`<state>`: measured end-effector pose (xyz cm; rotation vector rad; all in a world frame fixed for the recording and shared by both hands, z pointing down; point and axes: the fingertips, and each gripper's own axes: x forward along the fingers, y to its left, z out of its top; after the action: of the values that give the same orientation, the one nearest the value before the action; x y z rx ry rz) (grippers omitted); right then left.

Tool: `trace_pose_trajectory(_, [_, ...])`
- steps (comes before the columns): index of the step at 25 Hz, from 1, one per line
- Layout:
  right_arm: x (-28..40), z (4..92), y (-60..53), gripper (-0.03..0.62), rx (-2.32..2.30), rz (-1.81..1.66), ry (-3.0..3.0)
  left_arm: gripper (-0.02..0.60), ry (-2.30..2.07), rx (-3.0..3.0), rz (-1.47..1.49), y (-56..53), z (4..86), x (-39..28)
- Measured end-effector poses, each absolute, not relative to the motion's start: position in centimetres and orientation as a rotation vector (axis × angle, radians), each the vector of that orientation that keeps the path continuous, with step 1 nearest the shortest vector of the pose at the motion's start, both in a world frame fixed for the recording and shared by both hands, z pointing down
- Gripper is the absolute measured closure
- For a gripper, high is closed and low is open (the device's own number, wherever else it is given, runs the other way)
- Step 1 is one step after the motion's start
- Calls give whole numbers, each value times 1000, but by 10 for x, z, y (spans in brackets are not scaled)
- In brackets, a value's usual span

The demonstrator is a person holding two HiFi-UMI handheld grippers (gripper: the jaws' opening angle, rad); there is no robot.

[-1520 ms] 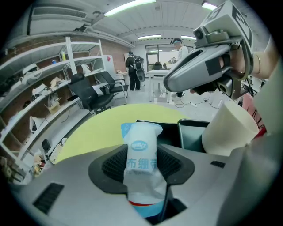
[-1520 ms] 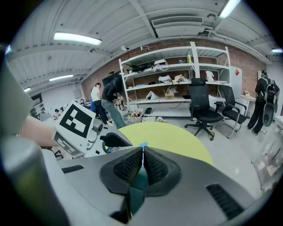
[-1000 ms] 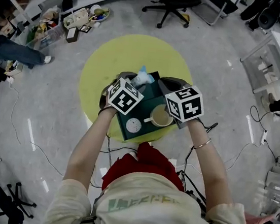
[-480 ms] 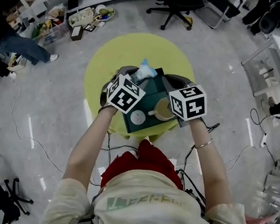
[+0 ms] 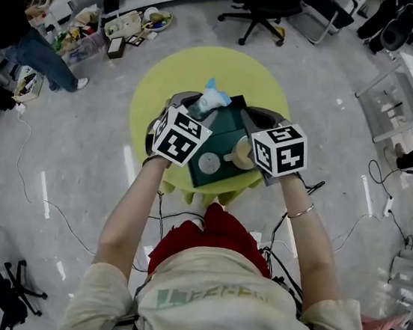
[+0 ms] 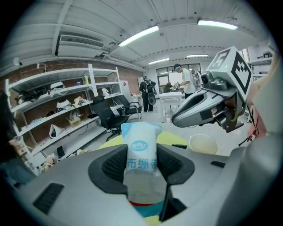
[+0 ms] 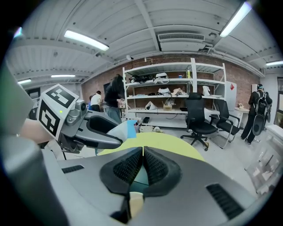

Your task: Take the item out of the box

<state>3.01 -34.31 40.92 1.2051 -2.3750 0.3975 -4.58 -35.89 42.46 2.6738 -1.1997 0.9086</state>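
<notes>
left gripper point(image 6: 141, 167): extended forward; pads point(image 6: 111, 165) clamped tissue pack point(image 6: 140, 137), upright between them.
right gripper point(image 7: 143, 170): jaws pinched together on green box point(image 5: 225, 129) wall.

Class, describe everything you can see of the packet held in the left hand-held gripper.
The packet is a soft, plastic-looking pouch, white with a light-blue top and blue print. It stands upright, clamped at its middle between the black ribbed pads of the left hand-held gripper, by the far edge of the dark-green box.
</notes>
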Motion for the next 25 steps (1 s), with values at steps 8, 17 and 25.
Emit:
trace_pose_trajectory(8, [24,397,-323,557,1257,371,-2383,374,-1256,2658,808,-342,409,-63])
trace_pose_trajectory(17, [17,385,-299,557,1290,350,-2397,374,-1343,2654,731,-317,385,-83])
trace_pose_trajectory(25, [1,378,-280,557,1309,337,-2415,374,-1389,2652,673,-296,374,-104])
